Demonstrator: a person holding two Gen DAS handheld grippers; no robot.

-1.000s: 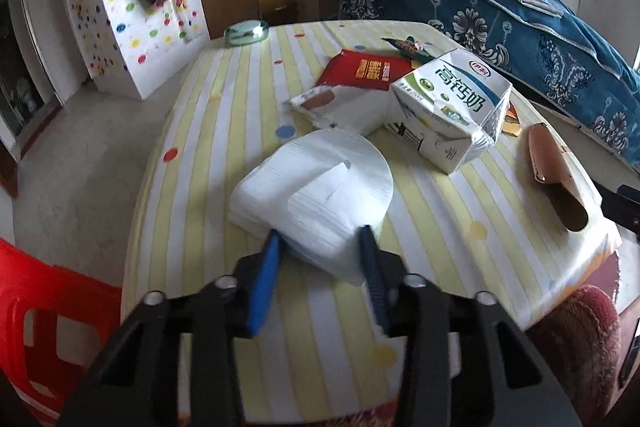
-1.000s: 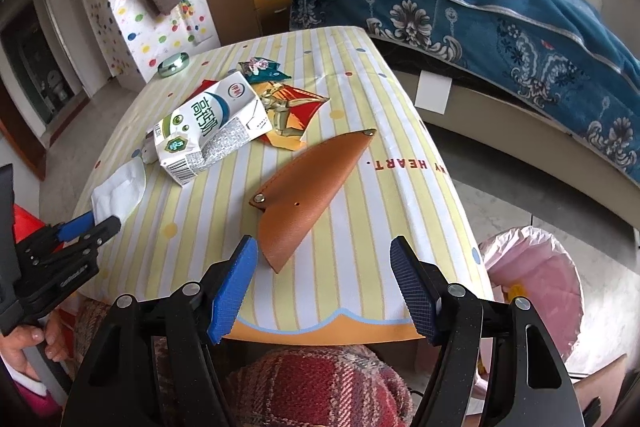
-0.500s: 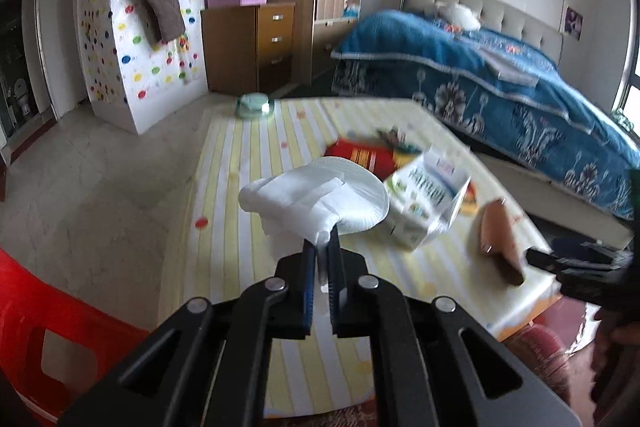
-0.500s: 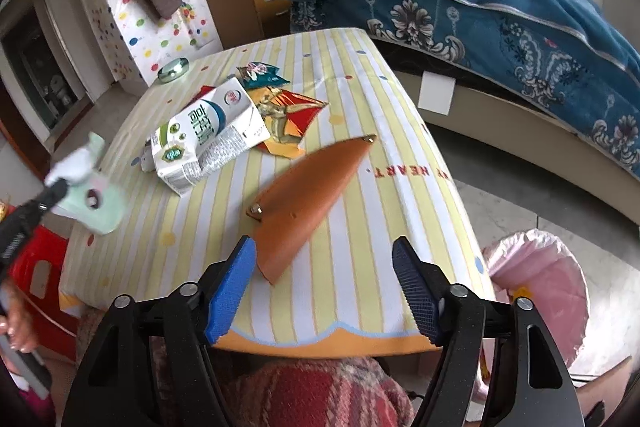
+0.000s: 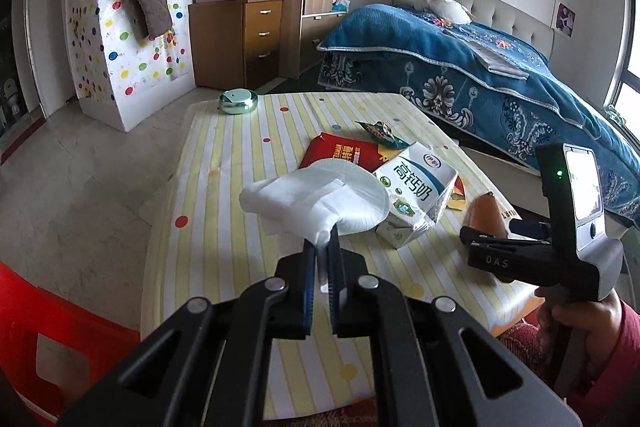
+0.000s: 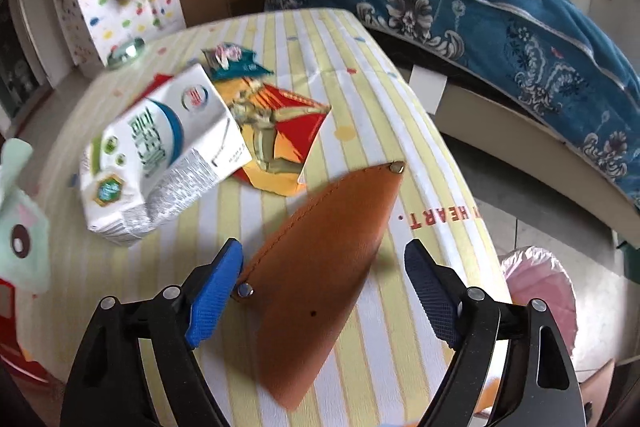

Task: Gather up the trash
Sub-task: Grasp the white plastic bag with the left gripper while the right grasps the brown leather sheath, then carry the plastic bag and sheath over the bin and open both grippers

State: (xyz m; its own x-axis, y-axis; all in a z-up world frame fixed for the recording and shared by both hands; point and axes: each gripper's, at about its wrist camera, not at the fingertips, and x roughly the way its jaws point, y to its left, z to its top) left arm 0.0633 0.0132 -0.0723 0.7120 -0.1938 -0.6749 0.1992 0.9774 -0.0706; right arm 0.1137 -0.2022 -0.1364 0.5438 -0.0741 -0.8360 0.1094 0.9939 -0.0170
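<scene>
A crumpled white tissue (image 5: 316, 199) hangs pinched in the shut left claw (image 5: 321, 259), clear of the tabletop (image 5: 224, 227). Beyond it lies a dented milk carton (image 5: 416, 195) on its side, over red and orange wrappers (image 6: 280, 131), probably snack packets.

We see a bedroom: a bed (image 5: 460, 67) with a blue floral cover at upper right, a wooden drawer unit (image 5: 240, 43) at upper centre, a polka-dot cloth (image 5: 116, 39) at upper left, pale floor (image 5: 80, 179) left, daylight from a window (image 5: 630, 75) at the right edge.
</scene>
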